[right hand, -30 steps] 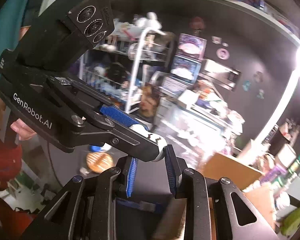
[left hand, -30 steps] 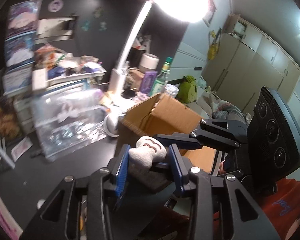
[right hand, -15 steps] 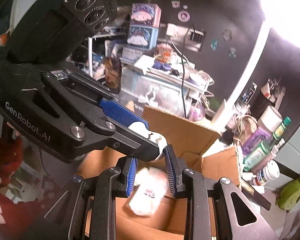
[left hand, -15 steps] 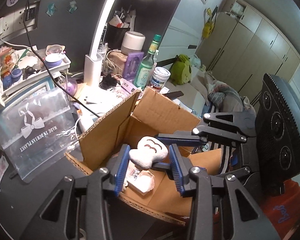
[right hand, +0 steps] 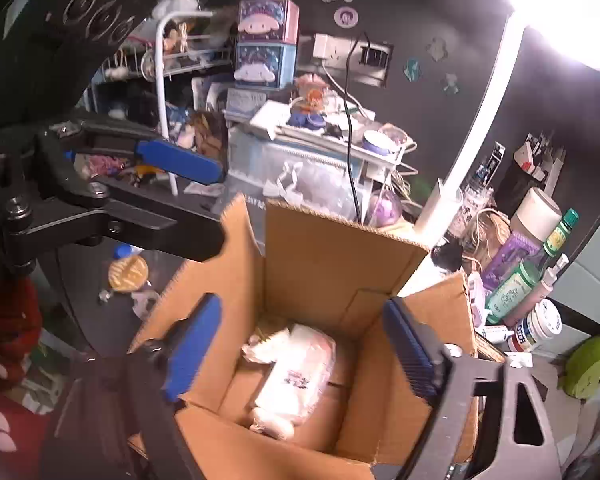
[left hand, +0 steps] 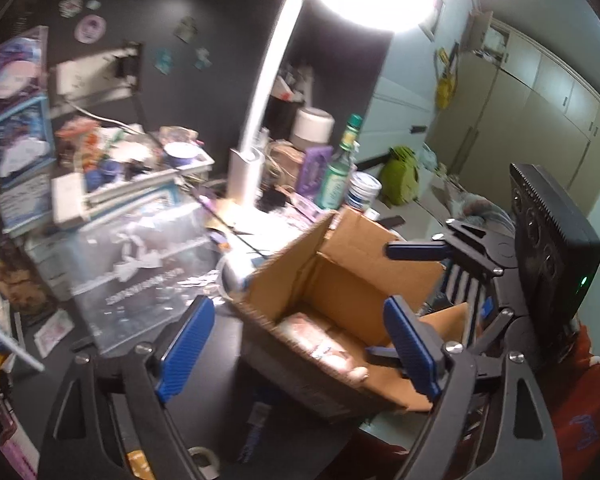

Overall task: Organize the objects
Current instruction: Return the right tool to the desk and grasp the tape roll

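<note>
An open brown cardboard box (right hand: 332,264) stands on the dark desk; it also shows in the left wrist view (left hand: 340,280). Inside lie white plastic-wrapped packets (right hand: 296,372) and a small white plush piece (right hand: 272,424), also seen in the left wrist view (left hand: 324,344). My right gripper (right hand: 300,344) is open and empty, held above the box's inside. My left gripper (left hand: 296,344) is open and empty at the box's near-left rim. The left gripper's fingers (right hand: 180,160) show at the upper left of the right wrist view.
A white lamp post (left hand: 260,120) with a glaring head stands behind the box. A green bottle (left hand: 336,168), a white jar (left hand: 364,192), a purple box (right hand: 508,256) and a clear storage box (left hand: 140,256) crowd the desk. A green plush (right hand: 592,364) lies right.
Both grippers were shut on a small white plush piece; both have opened wide and it is no longer held. The left wrist view has swung back from the box.
</note>
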### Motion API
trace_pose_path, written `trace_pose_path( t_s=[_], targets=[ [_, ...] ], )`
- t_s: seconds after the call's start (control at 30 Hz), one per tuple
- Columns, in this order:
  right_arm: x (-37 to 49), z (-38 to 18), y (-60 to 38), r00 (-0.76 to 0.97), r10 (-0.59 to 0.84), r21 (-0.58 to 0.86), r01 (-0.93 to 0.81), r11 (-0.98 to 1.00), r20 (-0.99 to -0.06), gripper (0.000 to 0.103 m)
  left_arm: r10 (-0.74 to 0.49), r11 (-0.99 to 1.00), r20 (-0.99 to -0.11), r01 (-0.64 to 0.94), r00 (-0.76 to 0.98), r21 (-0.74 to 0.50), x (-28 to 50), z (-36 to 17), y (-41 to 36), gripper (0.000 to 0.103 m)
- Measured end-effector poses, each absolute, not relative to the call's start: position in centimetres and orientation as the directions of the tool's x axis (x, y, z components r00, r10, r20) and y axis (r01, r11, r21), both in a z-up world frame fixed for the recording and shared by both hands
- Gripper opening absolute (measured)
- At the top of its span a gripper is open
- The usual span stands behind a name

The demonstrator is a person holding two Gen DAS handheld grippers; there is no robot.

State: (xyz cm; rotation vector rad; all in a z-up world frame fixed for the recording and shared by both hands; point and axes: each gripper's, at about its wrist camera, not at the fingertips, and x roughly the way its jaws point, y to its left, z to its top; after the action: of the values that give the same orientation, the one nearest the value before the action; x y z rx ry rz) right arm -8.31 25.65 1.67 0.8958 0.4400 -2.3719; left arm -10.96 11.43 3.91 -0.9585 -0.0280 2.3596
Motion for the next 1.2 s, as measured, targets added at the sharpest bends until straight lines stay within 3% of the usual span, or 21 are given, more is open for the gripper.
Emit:
trace_pose_path(
  t_s=[0.07, 0.3, 0.47, 0.77, 0.93, 1.2],
  targets=[
    [-7.9, 2.2, 24.9, -0.616, -0.414, -0.093, 0.622, -0.777, -0.670, 0.103, 0.505, -0.848, -0.615, -0.482, -0.605, -0.222, -9.9, 4.3, 9.4, 0.085],
    [-5.3, 3.4, 18.6, -0.648, -0.441, -0.187, 0.669, -0.720, -0.620, 0.103, 0.401, -0.914, -0.578, -0.351, -0.710, -0.203, -6.8, 4.1, 2.3, 0.089],
    [-3.2, 2.7, 13.7, -0.522, -0.583, -0.090, 0.788, -0.609, -0.622, 0.103, 0.330, -0.944, -0.570, -0.253, -0.752, -0.212, -4.5, 1.9, -2.4, 0.089],
    [-2.9, -5.6, 7.1, -0.283, -0.645, 0.163, 0.825, -0.541, -0.709, 0.103, 0.223, -0.969, -0.600, -0.110, -0.768, -0.220, -1.2, -4.3, -8.5, 0.089],
    [-3.5, -10.4, 7.0, -0.317, -0.588, 0.165, 0.766, -0.621, -0.744, 0.103, 0.231, -0.964, -0.631, -0.083, -0.740, -0.254, -0.3, -7.8, -9.9, 0.089],
    [-5.7, -14.2, 7.7, -0.392, -0.428, 0.035, 0.703, -0.710, -0.814, 0.067, 0.267, -0.954, -0.639, -0.103, -0.721, -0.282, 0.0, -9.2, -10.0, 0.089]
  ],
)
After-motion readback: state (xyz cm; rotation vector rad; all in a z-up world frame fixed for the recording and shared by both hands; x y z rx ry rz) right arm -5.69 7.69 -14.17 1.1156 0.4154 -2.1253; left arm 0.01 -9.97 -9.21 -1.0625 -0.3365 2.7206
